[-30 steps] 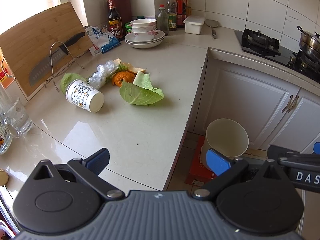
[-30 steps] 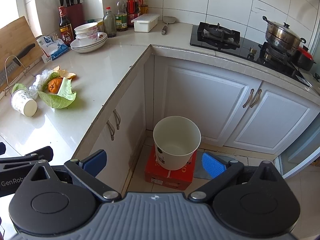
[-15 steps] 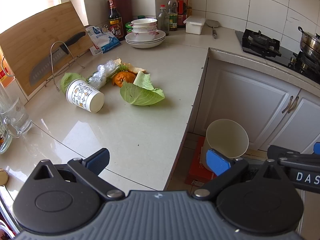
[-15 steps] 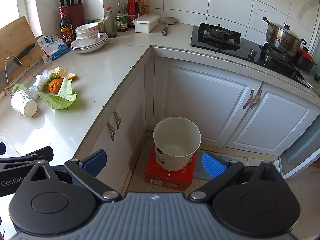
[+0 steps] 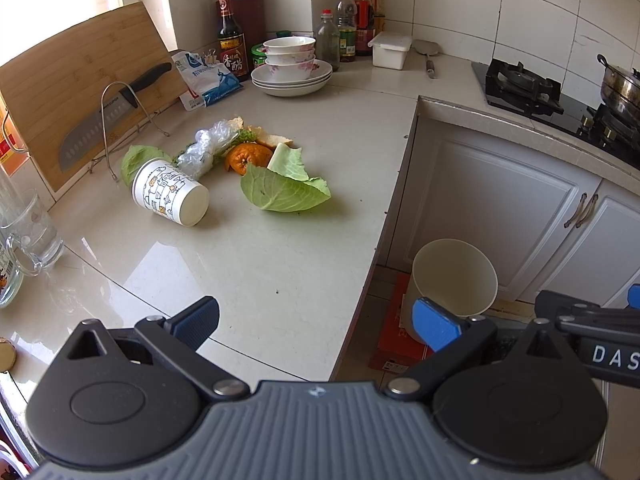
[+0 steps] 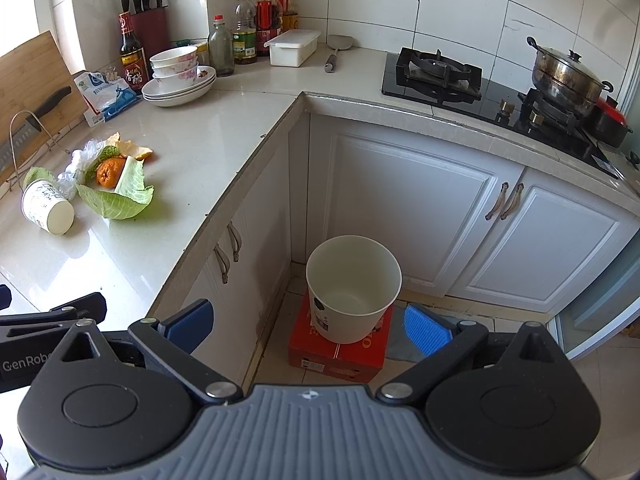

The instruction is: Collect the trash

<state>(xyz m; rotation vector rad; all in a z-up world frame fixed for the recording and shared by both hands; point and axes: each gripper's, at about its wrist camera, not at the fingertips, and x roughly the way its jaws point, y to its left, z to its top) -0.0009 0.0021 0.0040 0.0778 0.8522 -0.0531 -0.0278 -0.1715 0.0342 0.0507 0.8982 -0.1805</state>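
Both spread wide and empty, left gripper [image 5: 316, 322] over the counter [image 5: 280, 264] edge, right gripper [image 6: 308, 326] above the white bin [image 6: 354, 280] on a red box [image 6: 340, 354]; farther back, tipped paper cup [image 5: 170, 192], cabbage leaf [image 5: 286, 192], perhaps orange peel [image 5: 246, 158], crumpled plastic [image 5: 206, 146].

Bright daylight from the upper left glares on the countertop [image 5: 208, 264]; sharp focus, fisheye-bent edges.

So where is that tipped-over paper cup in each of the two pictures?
Left wrist view: paper cup lies left of centre on the counter.
Right wrist view: paper cup sits at the far left edge.
Shared landmark: the big cabbage leaf just right of it.
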